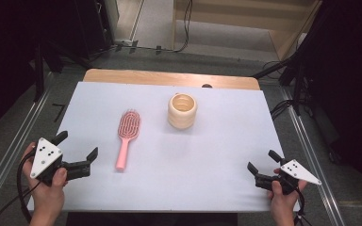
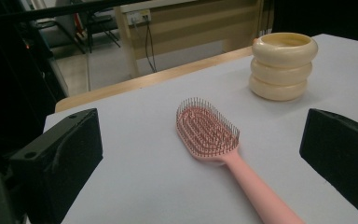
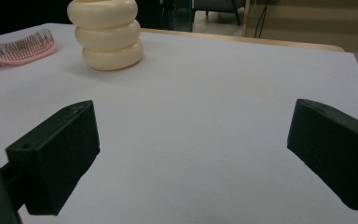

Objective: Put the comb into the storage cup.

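Two hand-held grippers low over the white table [image 1: 207, 160], one at each near corner, nothing between the jaws of either. Left gripper [image 1: 77, 145] released, jaws spread wide, near the left edge and aimed toward the middle of the table; in the left gripper view, same gripper [image 2: 200, 154] with both black jaws standing far apart and framing the pink hairbrush [image 2: 214, 144]. Hairbrush [image 1: 126, 136] flat on the white surface, bristles up, oval head toward the far side, handle toward the near edge, just to the right of the left gripper yet clear of it, not touched. Cream ribbed cup [image 1: 182, 110] upright farther back, near the table's centre, to the right of the brush head and apart from it; opening up, inside not discernible. Right gripper [image 1: 263, 161] also released, jaws parted, held near the right near corner, well apart from both brush and cup. In the right gripper view, its jaws [image 3: 191, 144] wide over bare white surface, cup [image 3: 106, 35] far ahead at upper left, brush head [image 3: 23, 46] at the left edge beside it.
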Available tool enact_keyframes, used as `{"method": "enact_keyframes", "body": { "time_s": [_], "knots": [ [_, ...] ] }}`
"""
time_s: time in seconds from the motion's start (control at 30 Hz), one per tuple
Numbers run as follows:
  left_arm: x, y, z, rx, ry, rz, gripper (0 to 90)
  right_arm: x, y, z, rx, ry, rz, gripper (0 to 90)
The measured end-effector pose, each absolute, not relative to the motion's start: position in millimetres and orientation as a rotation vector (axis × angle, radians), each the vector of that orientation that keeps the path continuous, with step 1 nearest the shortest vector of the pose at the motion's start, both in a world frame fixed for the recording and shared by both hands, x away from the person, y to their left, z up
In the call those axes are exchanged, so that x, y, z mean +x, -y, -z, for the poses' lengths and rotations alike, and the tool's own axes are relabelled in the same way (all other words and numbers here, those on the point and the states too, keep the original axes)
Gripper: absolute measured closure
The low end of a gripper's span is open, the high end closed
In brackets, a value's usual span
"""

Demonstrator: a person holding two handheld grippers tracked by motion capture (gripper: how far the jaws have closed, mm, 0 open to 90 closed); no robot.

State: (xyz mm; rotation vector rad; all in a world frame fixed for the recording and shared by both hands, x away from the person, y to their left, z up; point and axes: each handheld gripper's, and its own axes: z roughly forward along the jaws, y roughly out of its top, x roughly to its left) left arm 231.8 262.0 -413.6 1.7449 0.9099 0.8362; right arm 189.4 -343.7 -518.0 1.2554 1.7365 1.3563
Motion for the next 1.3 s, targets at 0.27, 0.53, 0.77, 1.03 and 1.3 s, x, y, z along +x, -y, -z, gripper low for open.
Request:
{"method": "enact_keyframes", "body": {
  "time_s": [0.27,0.53,0.77,1.03,1.3],
  "knots": [
    [242,-249,409,1.768,-0.892,-0.817,0.0,189,343,518,1.256,-1.734,-1.358,0.7],
    [254,-237,408,1.786,-0.888,-0.790,0.0,189,343,518,1.255,-1.730,-1.358,0.7],
    [267,-225,406,1.819,-0.896,-0.758,0.0,189,342,518,1.254,-1.733,-1.348,0.7],
    [281,-218,406,1.864,-0.945,-0.678,0.0,189,343,518,1.258,-1.731,-1.349,0.7],
    [296,-213,411,1.933,-1.020,-0.597,0.0,189,343,518,1.263,-1.731,-1.351,0.7]
  ]
}}
